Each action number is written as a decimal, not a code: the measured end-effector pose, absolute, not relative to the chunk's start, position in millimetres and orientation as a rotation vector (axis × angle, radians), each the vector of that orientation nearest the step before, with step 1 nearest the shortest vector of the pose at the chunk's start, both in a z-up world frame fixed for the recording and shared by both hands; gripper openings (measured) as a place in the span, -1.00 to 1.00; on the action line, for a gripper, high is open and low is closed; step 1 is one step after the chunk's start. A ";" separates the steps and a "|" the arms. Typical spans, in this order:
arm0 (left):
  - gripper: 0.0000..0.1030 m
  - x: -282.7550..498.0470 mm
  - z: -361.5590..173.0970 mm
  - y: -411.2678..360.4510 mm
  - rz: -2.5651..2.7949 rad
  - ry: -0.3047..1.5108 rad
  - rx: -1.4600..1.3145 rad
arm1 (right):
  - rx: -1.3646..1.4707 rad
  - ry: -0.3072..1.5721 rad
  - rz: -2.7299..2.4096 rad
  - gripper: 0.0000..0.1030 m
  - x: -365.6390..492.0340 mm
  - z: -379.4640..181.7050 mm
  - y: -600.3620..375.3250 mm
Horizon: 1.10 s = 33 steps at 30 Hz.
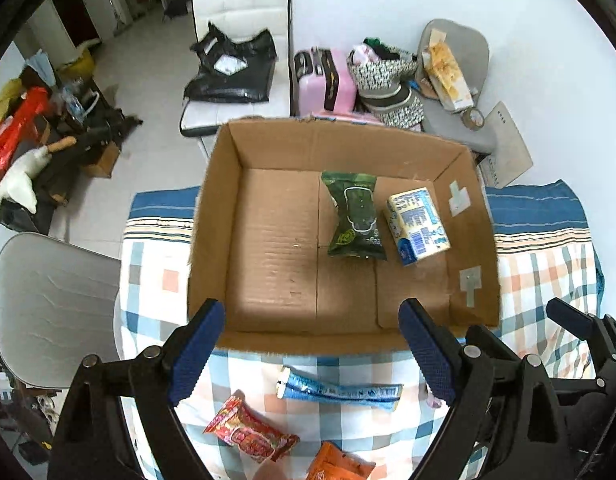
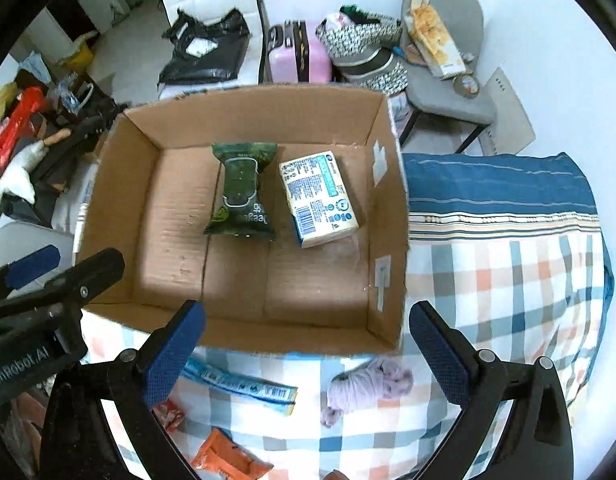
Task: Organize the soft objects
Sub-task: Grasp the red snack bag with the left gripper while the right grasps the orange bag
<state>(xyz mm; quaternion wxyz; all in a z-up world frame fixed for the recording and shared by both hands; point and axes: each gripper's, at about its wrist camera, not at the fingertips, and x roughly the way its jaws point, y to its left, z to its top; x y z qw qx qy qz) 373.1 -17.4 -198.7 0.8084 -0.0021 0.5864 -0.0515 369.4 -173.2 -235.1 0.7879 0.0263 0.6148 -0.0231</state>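
Observation:
An open cardboard box [image 1: 212,216] [image 2: 388,208] stands on a checked cloth. Inside lie a green wipes pack [image 1: 354,216] [image 2: 242,192] and a pale tissue pack [image 1: 418,224] [image 2: 320,198], side by side. In front of the box lie a blue tube pack [image 1: 340,392] [image 2: 244,388], a red snack pack [image 1: 250,434], an orange pack [image 1: 340,466] [image 2: 228,458] and a lilac cloth bundle [image 2: 368,388]. My left gripper [image 1: 312,356] is open and empty above the blue pack. My right gripper [image 2: 308,356] is open and empty above the cloth bundle.
A white chair [image 1: 240,40] with a black bag, a pink suitcase [image 1: 324,80] and a grey chair [image 1: 460,92] with clutter stand behind the box. Another grey chair [image 1: 52,304] is at the left. The cloth-covered surface [image 2: 508,272] extends to the right.

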 end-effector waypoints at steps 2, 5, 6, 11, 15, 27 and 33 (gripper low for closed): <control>0.73 363.2 -189.4 -16.1 -0.111 1.233 -0.013 | 0.061 1.304 -0.045 1.00 355.4 -223.3 -171.5; 0.73 345.4 -174.5 -14.9 -0.110 1.197 -0.016 | 0.068 1.276 -0.039 1.00 338.5 -206.7 -168.9; 0.73 340.1 -170.9 -15.5 -0.111 1.190 -0.016 | 0.069 1.268 -0.037 1.00 334.0 -202.2 -167.9; 0.73 314.3 -157.3 -10.6 -0.096 1.158 -0.016 | 0.056 1.230 -0.007 1.00 302.5 -179.3 -159.9; 0.73 288.2 -155.4 0.6 -0.070 1.145 -0.022 | 0.044 1.220 0.027 1.00 280.9 -170.4 -152.0; 0.73 205.6 -202.8 70.3 0.099 1.229 -0.099 | -0.077 1.291 0.155 1.00 224.0 -203.7 -103.5; 0.73 179.9 -250.4 109.3 0.198 1.342 -0.163 | -0.144 1.393 0.271 1.00 209.0 -253.3 -70.6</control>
